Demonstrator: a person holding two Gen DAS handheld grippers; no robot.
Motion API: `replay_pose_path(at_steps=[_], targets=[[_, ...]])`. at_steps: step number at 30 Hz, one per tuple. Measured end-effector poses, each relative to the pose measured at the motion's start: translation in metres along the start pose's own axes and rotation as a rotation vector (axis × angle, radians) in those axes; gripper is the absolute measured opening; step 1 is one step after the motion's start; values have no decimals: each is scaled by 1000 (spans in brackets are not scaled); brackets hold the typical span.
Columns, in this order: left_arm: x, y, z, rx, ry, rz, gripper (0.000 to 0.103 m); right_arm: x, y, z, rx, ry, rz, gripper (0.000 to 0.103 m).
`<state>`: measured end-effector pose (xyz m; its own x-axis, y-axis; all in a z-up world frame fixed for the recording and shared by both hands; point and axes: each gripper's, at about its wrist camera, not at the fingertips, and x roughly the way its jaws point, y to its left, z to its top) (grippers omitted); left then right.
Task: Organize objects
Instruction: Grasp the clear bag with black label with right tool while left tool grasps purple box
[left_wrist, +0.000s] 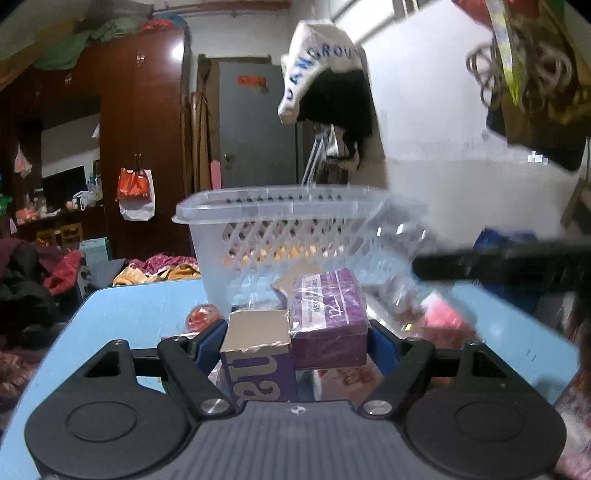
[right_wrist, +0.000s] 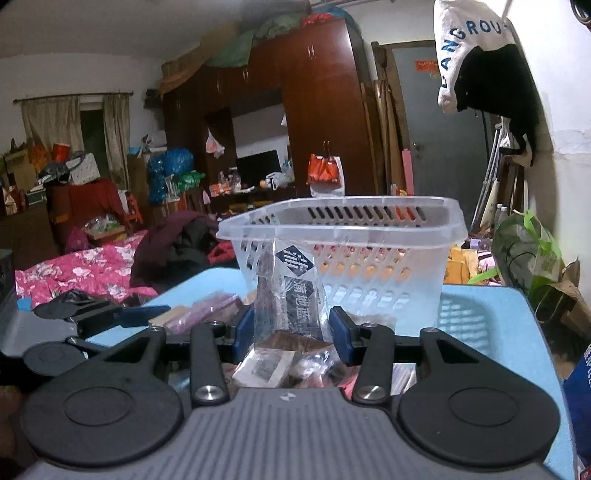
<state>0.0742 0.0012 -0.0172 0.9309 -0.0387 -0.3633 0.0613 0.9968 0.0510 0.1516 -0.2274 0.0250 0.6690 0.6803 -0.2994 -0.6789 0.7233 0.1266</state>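
Observation:
On the blue table (left_wrist: 140, 306) stands a clear plastic basket (left_wrist: 280, 206) with slotted walls. In front of it my left gripper (left_wrist: 295, 343) is shut on two boxes side by side: an opened purple-and-white box (left_wrist: 255, 350) and a wrapped purple box (left_wrist: 328, 321). Its blue pads touch their outer sides. In the right wrist view my right gripper (right_wrist: 291, 332) is shut on an upright clear packet with dark contents (right_wrist: 291, 299), just before the basket (right_wrist: 343, 221). The left gripper's arm shows at that view's left edge.
Loose items lie around the boxes: a red round thing (left_wrist: 201, 317), a pink packet (left_wrist: 443, 321) and other packets under the right gripper. A bed with a pink floral quilt (right_wrist: 81, 273) lies left of the table, a bagged plant (right_wrist: 532, 258) right. A white bag (left_wrist: 317, 74) hangs overhead.

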Motion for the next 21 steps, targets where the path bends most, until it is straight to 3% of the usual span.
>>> replay_pose_path(at_steps=[4, 13, 21], targets=[[14, 0, -9, 19, 46, -1, 84, 7, -3, -3, 6, 17, -11, 49], [-4, 5, -17, 37, 4, 10, 87, 3, -3, -8, 10, 22, -11, 49], [1, -24, -14, 174, 9, 60, 85, -2, -11, -11, 27, 20, -14, 49]])
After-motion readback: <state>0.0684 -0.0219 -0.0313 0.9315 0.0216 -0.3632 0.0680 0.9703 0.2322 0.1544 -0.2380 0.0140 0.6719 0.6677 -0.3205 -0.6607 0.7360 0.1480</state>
